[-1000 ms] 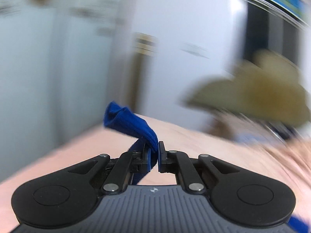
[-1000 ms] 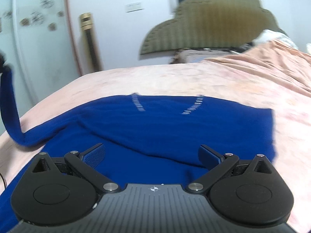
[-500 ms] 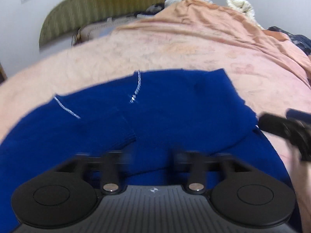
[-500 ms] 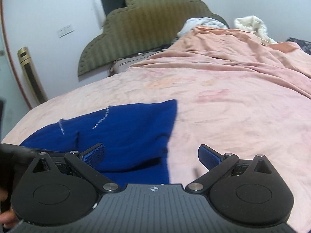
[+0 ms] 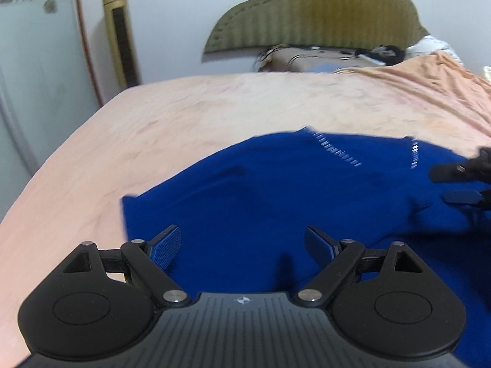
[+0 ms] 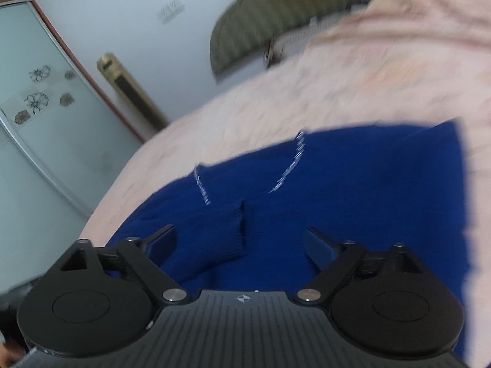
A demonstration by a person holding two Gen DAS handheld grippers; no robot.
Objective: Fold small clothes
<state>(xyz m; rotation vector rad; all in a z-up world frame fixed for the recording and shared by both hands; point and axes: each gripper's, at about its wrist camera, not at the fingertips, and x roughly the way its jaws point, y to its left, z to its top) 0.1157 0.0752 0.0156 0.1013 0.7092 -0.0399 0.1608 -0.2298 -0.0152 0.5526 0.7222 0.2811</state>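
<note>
— Any writing we can read? From the left, we see a sliding door (image 6: 46, 128) with flower prints, a gold tower fan (image 5: 121, 33), a wall plate (image 6: 170, 12) too blurred to make out, and a small emblem (image 5: 242, 300) on the gripper body, no letters.

— And our left gripper (image 5: 242, 242)?

— Its jaws have just been opening and stand wide, nothing pinched, above the blue sweater (image 5: 276, 190) lying flat on the peach bedspread (image 5: 153, 128).

— The right gripper (image 6: 241, 240)?

— Its jaws have just been closing a little, yet gape wide over a folded sleeve cuff (image 6: 236, 230). Behind, we see the olive headboard (image 5: 322, 15). Nothing blocks the sweater.
</note>
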